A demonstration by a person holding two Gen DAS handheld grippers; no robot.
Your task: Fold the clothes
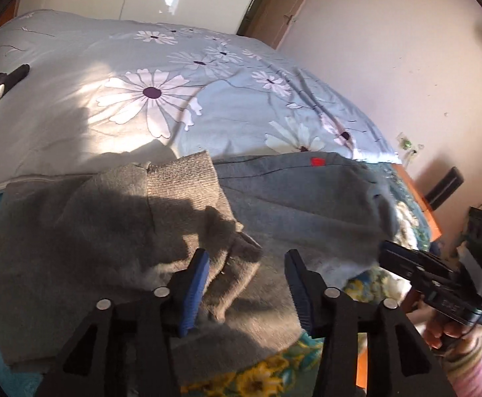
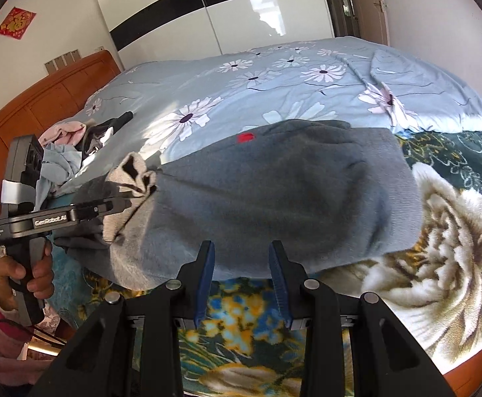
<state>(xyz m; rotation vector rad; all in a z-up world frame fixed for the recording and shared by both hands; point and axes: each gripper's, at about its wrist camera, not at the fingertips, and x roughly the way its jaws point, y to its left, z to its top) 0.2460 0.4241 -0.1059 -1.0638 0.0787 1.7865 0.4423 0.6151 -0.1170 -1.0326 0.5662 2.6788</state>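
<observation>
Over the near edge of the bed point(image 2: 307, 76), the left gripper point(image 1: 246, 258) hangs with jaws spread wide, gripping nothing, above a folded-in sleeve of the grey sweater point(image 1: 290, 198). The right gripper point(image 2: 241, 248), also parted and empty, sits at the sweater's near hem. Other clothes point(image 2: 72, 145) lie piled by the wooden headboard point(image 2: 35, 106).

A pale blue duvet point(image 2: 274, 86) printed with white daisies covers the bed, sunlit in a patch near its middle. Beneath it at the near edge lies a teal blanket point(image 2: 446, 218) with large cream flowers. An orange wooden headboard point(image 2: 35, 106) stands at the left, a glossy black-and-white wardrobe point(image 2: 214, 10) behind, a door point(image 1: 287, 6) beside it, and a red paper decoration point(image 2: 16, 22) on the wall.
</observation>
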